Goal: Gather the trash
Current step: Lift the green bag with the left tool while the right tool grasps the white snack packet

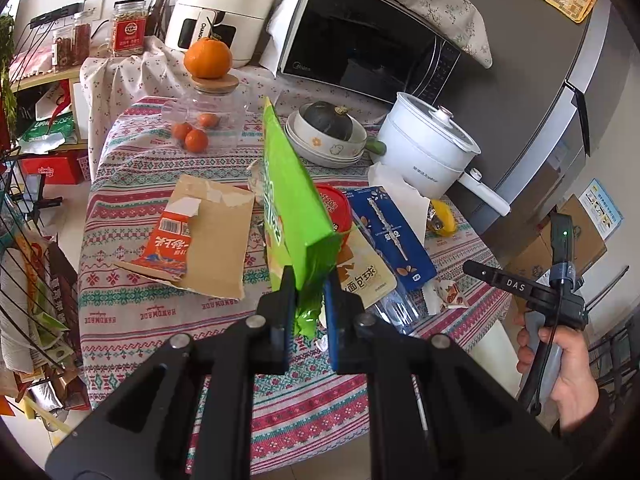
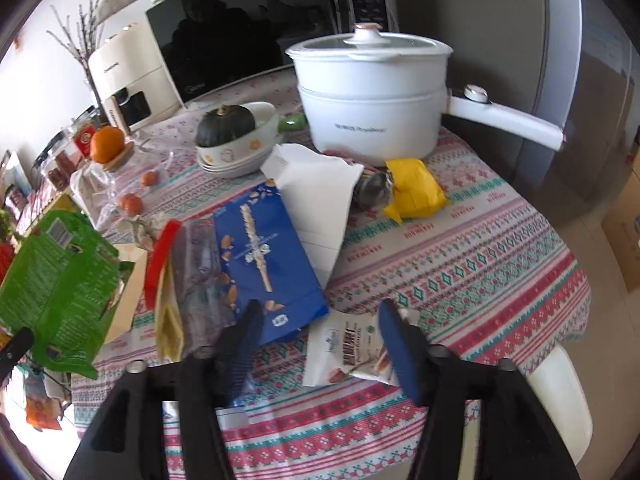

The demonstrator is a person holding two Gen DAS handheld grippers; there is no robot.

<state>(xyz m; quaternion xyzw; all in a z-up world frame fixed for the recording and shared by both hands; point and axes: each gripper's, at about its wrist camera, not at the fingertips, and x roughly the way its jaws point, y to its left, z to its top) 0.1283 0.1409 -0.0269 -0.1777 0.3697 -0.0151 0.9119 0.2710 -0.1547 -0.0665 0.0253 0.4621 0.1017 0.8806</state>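
Left claw (image 1: 310, 280), seen along its two fingers, points downward with the jaws drawn close and clamped on the lower edge of a green bag (image 1: 294, 200). Right claw (image 2: 318, 320) tilts downward over the table (image 2: 480, 264) with its blue-padded jaws spread wide and nothing between them. A bare hand (image 1: 560, 360) grips the right claw's handle.

Readable print: "CHANGHONG" in dark letters on rounded white air fryer (image 1: 224, 4), repeated vertically on its handle. "Midea" logo, faint, on lower left corner of black-doored white microwave (image 1: 360, 36). "HANDMADE", upside down and repeated in red along patterned tablecloth (image 1: 132, 312). "DAS" in white on black handle of second gripper (image 1: 516, 284). Chinese characters "面包球" on cream snack pouch (image 1: 364, 276). Small grey brand line on white electric pot (image 1: 428, 148), too small to read.
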